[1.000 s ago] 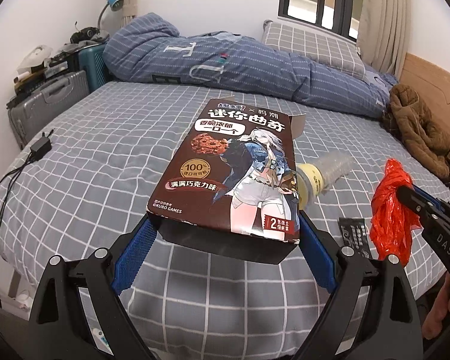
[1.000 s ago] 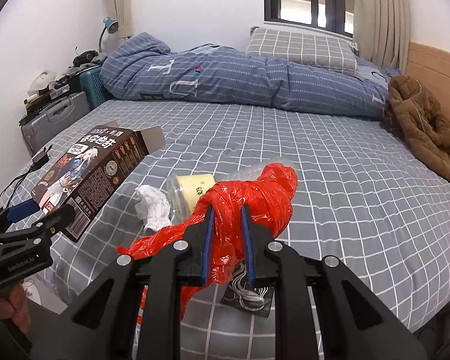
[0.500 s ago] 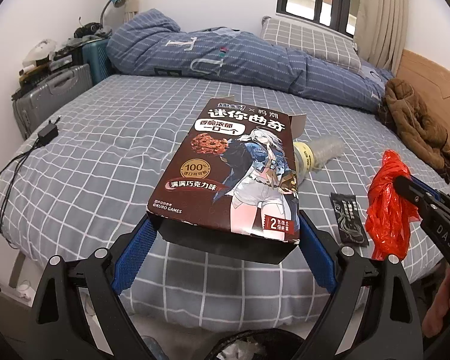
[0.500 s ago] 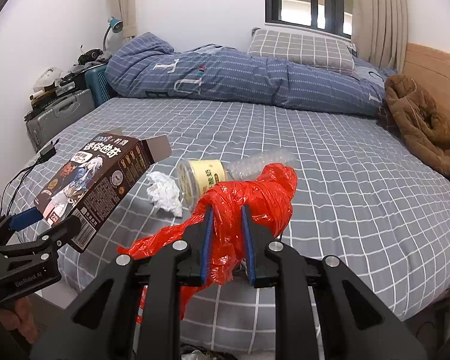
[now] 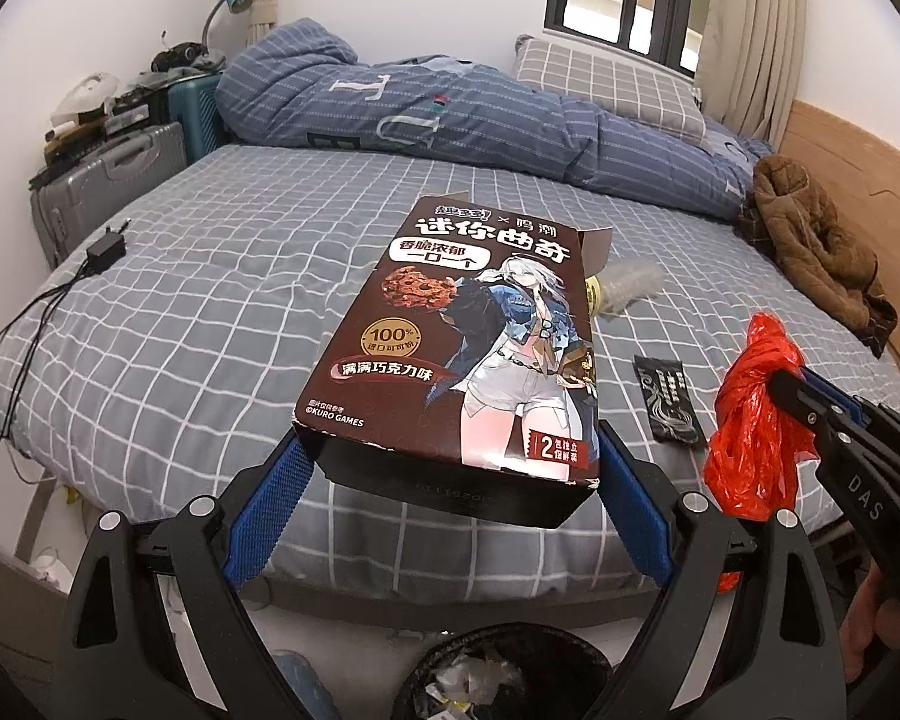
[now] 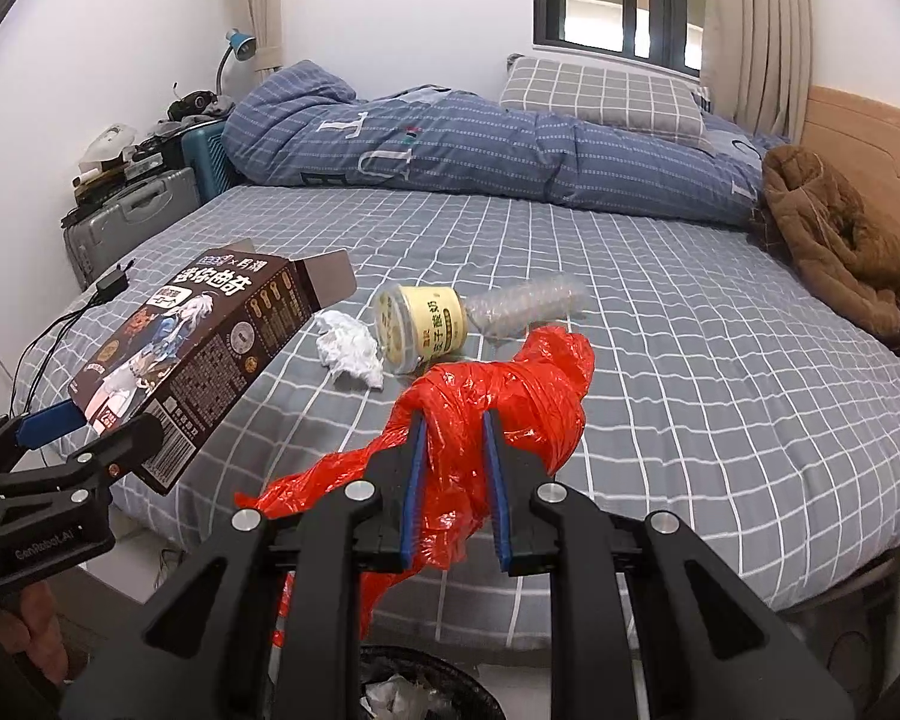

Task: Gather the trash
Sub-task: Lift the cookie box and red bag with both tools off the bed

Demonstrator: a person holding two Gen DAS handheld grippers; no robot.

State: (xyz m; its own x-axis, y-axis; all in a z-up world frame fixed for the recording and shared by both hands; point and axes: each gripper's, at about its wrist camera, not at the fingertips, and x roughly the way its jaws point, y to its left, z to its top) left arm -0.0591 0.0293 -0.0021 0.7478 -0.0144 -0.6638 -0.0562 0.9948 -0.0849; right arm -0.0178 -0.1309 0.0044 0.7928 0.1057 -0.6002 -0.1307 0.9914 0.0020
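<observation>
Both grippers hold trash past the bed's (image 6: 720,420) near edge: the left gripper (image 5: 450,468), spread wide, clamps a cookie box (image 5: 468,336); the right gripper (image 6: 453,450), nearly closed, pinches a red plastic bag (image 6: 510,402). Below them, beside that edge, a bin (image 5: 510,666) stands open on the floor.

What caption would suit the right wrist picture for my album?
Right gripper clamps a red plastic bag above a trash bin while the left gripper holds a cookie box beside the bed.
</observation>
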